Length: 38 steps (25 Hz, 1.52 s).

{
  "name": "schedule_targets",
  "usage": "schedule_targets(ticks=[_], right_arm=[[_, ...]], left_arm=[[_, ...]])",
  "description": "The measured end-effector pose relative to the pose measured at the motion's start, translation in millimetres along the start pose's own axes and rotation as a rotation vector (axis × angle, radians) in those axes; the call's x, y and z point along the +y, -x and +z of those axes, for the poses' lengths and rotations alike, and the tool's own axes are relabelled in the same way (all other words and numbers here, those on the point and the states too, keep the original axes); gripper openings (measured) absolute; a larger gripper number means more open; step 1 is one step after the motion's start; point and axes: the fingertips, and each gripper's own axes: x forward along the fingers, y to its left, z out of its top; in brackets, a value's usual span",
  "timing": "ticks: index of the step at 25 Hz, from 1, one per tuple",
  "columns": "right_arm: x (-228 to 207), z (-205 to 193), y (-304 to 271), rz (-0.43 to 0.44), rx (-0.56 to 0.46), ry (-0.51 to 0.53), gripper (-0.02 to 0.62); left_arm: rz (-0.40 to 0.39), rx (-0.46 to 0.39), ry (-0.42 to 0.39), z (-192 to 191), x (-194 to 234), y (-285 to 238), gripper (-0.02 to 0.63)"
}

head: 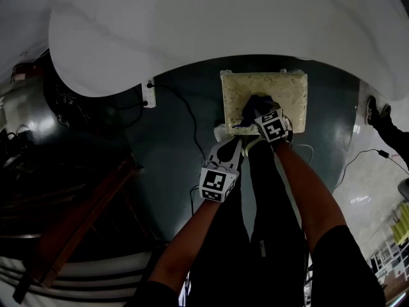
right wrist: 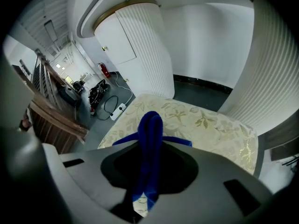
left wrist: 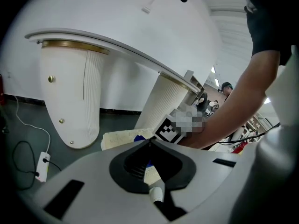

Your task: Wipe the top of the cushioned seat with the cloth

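Both your bare forearms reach forward and down, close together. Your right gripper (head: 261, 115) is out in front, with its jaws clamped on the blue cloth (right wrist: 150, 141). Your left gripper (head: 231, 151) sits just behind and left of it, jaw tips touching.

Dim floor — fisheye edges (vignetted).

The cushioned seat (head: 291, 98) is seen as a square cream pad, printed with a pale leaf-and-flower pattern and lying flat. The cloth (right wrist: 150, 129) is deep blue. It is bunched into a narrow upright fold and clamped between the jaws of the right gripper (head: 259, 110), over the seat top, where its loose ends are spread sideways.
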Motion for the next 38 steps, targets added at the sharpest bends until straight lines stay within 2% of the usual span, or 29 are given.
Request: schedule_targets(ticks=[10, 31, 34, 38], right_arm=[[-17.2, -7.3, 9.6, 0.002, 0.01, -0.019, 0.089], [-74.7, -43.7, 44.2, -0.069, 0.024, -0.046, 0.09], [-84.9, -49.6, 48.1, -0.085, 0.019, -0.028, 0.09], [-97.9, -57.0, 55.7, -0.097, 0.012, -0.015, 0.091]], left_arm=[[-0.021, 0.008, -0.02, 5.4, -32.0, -15.1, 0.018], [-0.049, 0.022, -0.054, 7.9, -78.3, -32.1, 0.018], [-0.07, 0.025, -0.046, 9.6, -90.9, -37.5, 0.018], [-0.115, 0.031, -0.079, 14.8, -113.3, -41.6, 0.018]])
